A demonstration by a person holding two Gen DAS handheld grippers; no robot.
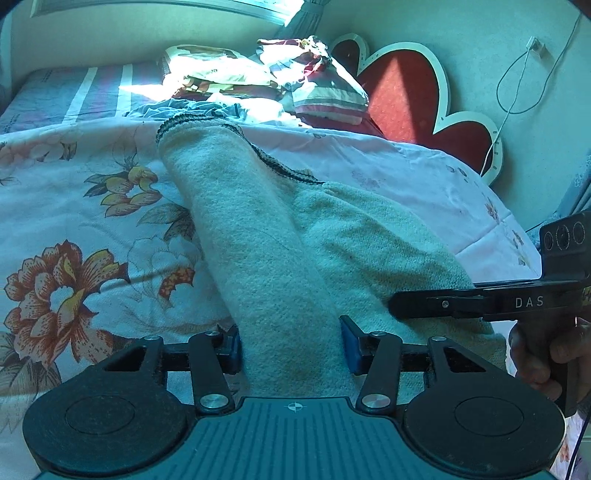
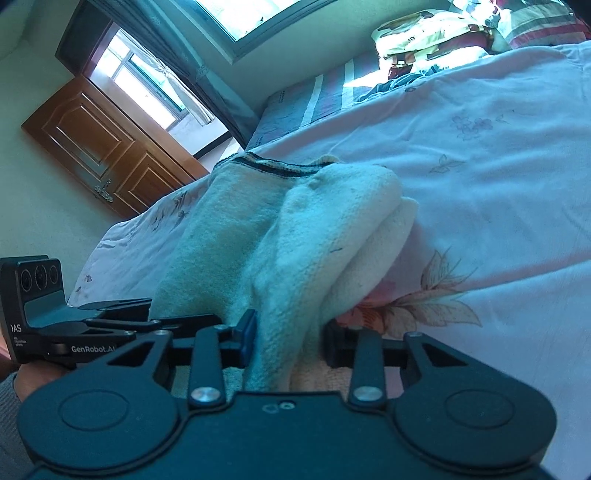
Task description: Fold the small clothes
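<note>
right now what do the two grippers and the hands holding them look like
Both are matte black. The left gripper has round discs at its base, silver rivets, blue pads and a ribbed grey-blue plate with a crosshair mark. The right gripper has the same build; side on it shows white DAS lettering. The left one's side reads GenRobot.AI. A bare hand grips the right handle.

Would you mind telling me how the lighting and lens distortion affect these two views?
Left wrist view: sunlight blows out the pillows; a cyan cast tints the fuzzy garment; fisheye bends the bed. Right wrist view: the window is overexposed, the horizon tilts, and the wooden door leans; focus stays fair.
</note>
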